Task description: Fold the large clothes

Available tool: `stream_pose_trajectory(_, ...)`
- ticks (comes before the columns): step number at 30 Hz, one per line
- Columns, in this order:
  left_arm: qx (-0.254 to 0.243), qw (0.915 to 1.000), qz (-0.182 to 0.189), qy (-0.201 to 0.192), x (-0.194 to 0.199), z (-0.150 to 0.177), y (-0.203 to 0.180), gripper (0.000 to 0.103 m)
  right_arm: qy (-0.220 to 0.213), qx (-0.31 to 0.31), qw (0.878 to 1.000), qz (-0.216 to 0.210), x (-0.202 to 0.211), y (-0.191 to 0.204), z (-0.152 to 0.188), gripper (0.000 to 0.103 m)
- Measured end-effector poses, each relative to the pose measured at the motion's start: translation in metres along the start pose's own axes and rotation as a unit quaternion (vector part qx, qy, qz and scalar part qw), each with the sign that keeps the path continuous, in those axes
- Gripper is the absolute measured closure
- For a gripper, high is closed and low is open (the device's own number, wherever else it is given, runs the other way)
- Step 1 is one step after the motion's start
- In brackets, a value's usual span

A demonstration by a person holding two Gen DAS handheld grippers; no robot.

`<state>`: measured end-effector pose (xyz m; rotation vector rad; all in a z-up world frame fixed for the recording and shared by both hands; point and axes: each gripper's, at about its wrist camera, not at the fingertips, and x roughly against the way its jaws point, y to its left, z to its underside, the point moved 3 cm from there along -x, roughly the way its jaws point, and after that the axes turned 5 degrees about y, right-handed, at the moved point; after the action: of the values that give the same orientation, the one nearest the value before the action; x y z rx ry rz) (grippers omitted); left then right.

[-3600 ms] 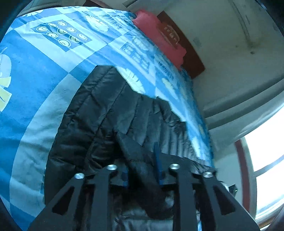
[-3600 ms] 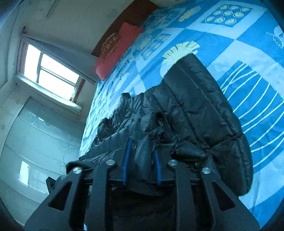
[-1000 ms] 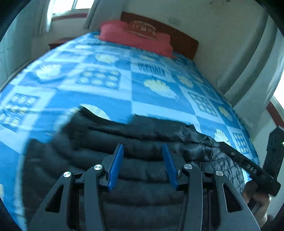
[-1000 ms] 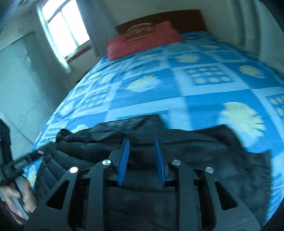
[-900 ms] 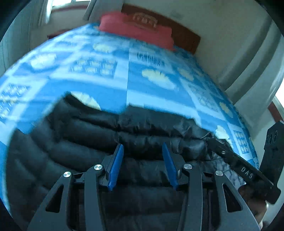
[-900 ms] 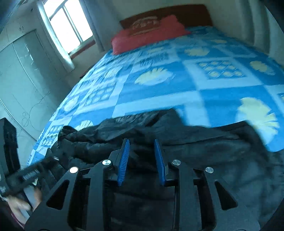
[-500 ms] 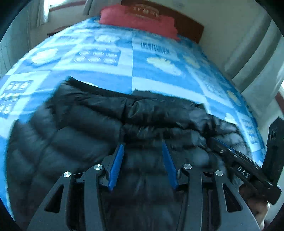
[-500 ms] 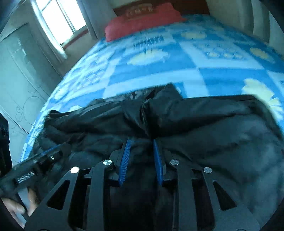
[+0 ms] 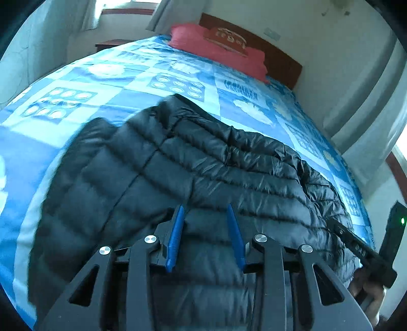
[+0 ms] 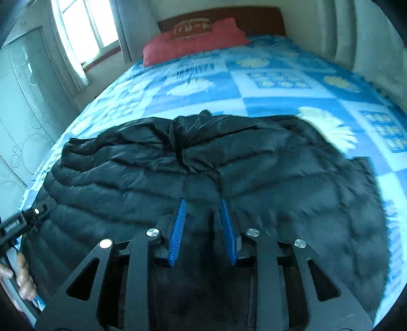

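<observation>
A black quilted puffer jacket [image 9: 229, 163] lies spread across the blue patterned bedspread [image 9: 127, 76]. My left gripper [image 9: 204, 207] hovers low over its near part. The blue pads stand apart and are closing, with only the jacket's surface showing between them and no fabric pinched. In the right wrist view the same jacket [image 10: 254, 157] fills the foreground, with a raised fold at its middle. My right gripper [image 10: 202, 202] sits just above that fold. Its jaws are opening, and a dark crease lies close to the right pad.
A red pillow [image 9: 218, 48] and a wooden headboard [image 10: 221, 15] stand at the far end of the bed. A window [image 10: 78, 28] and a wardrobe are on the left. A hand [image 10: 23, 275] shows at the lower left, and the other hand [image 9: 368, 292] at the lower right.
Both grippers have moved forward and lower over the jacket, which now fills more of each view. The left pads stand closer together; the right pads a little wider.
</observation>
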<state>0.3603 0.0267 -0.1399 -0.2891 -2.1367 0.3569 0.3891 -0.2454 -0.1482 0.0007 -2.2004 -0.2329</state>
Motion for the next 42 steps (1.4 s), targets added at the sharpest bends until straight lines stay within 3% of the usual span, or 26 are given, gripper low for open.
stream_pose_trajectory(1, -0.004, 1.0000, -0.003, 0.007, -0.002, 0.006, 0.003, 0.066, 0.014, 0.002, 1.000, 0.004, -0.007, -0.002, 0.011, 0.072)
stream_pose_trajectory(5, -0.041, 0.9991, -0.014, 0.003, -0.014, 0.016, 0.001, 0.066, 0.004, 0.011, 1.000, 0.004, -0.016, -0.001, 0.019, 0.072)
stream_pose_trajectory(7, -0.025, 0.9997, -0.004, 0.003, -0.005, 0.016, 0.003, 0.066, 0.007, -0.015, 1.000, -0.022, -0.001, -0.007, 0.020, 0.071)
stream_pose_trajectory(9, 0.006, 0.9999, 0.014, -0.001, 0.014, 0.020, 0.013, 0.066, -0.005, -0.034, 0.999, -0.036, 0.021, -0.016, 0.027, 0.061)
stream_pose_trajectory(11, 0.031, 0.9994, 0.005, -0.018, 0.040, 0.028, 0.029, 0.065, -0.037, -0.045, 0.998, -0.025, 0.054, -0.032, 0.041, 0.045)
stream_pose_trajectory(15, 0.095, 0.9933, -0.018, -0.063, 0.084, 0.056, 0.070, 0.040, -0.070, -0.104, 0.992, 0.002, 0.102, -0.086, 0.077, 0.035)
stream_pose_trajectory(17, 0.143, 0.9862, -0.043, -0.071, 0.099, 0.076, 0.092, 0.024, -0.072, -0.157, 0.985, 0.008, 0.117, -0.119, 0.100, 0.030)
stream_pose_trajectory(18, 0.164, 0.9827, -0.050, -0.070, 0.103, 0.082, 0.101, 0.022, -0.068, -0.183, 0.981, 0.001, 0.119, -0.134, 0.111, 0.030)
stream_pose_trajectory(20, 0.210, 0.9751, -0.031, -0.062, 0.103, 0.100, 0.115, 0.021, -0.051, -0.229, 0.972, -0.028, 0.112, -0.155, 0.128, 0.030)
stream_pose_trajectory(22, 0.250, 0.9677, 0.013, -0.030, 0.087, 0.114, 0.123, 0.021, -0.029, -0.267, 0.961, -0.072, 0.098, -0.164, 0.140, 0.030)
stream_pose_trajectory(24, 0.276, 0.9592, 0.055, -0.025, 0.074, 0.117, 0.122, 0.018, -0.014, -0.292, 0.950, -0.112, 0.079, -0.164, 0.146, 0.030)
stream_pose_trajectory(27, 0.272, 0.9600, 0.046, -0.045, 0.067, 0.105, 0.117, 0.016, -0.038, -0.308, 0.943, -0.119, 0.069, -0.162, 0.143, 0.030)
stream_pose_trajectory(28, 0.273, 0.9593, 0.057, -0.047, 0.064, 0.099, 0.116, 0.016, -0.041, -0.311, 0.942, -0.122, 0.068, -0.161, 0.141, 0.037)
stream_pose_trajectory(29, 0.283, 0.9563, 0.063, -0.040, 0.059, 0.095, 0.118, 0.023, -0.037, -0.316, 0.940, -0.125, 0.064, -0.158, 0.140, 0.053)
stream_pose_trajectory(32, 0.322, 0.9430, 0.074, -0.037, 0.053, 0.096, 0.124, 0.055, -0.041, -0.319, 0.938, -0.132, 0.063, -0.153, 0.139, 0.071)
stream_pose_trajectory(33, 0.323, 0.9421, 0.080, -0.040, 0.055, 0.097, 0.124, 0.059, -0.046, -0.315, 0.938, -0.137, 0.067, -0.151, 0.139, 0.074)
stream_pose_trajectory(35, 0.296, 0.9503, 0.079, -0.052, 0.064, 0.099, 0.119, 0.072, -0.052, -0.302, 0.942, -0.138, 0.074, -0.146, 0.138, 0.082)
stream_pose_trajectory(37, 0.284, 0.9540, 0.078, -0.058, 0.074, 0.105, 0.119, 0.075, -0.055, -0.287, 0.947, -0.136, 0.084, -0.140, 0.140, 0.083)
stream_pose_trajectory(42, 0.283, 0.9540, 0.080, -0.056, 0.095, 0.123, 0.127, 0.077, -0.048, -0.269, 0.951, -0.142, 0.096, -0.133, 0.149, 0.084)
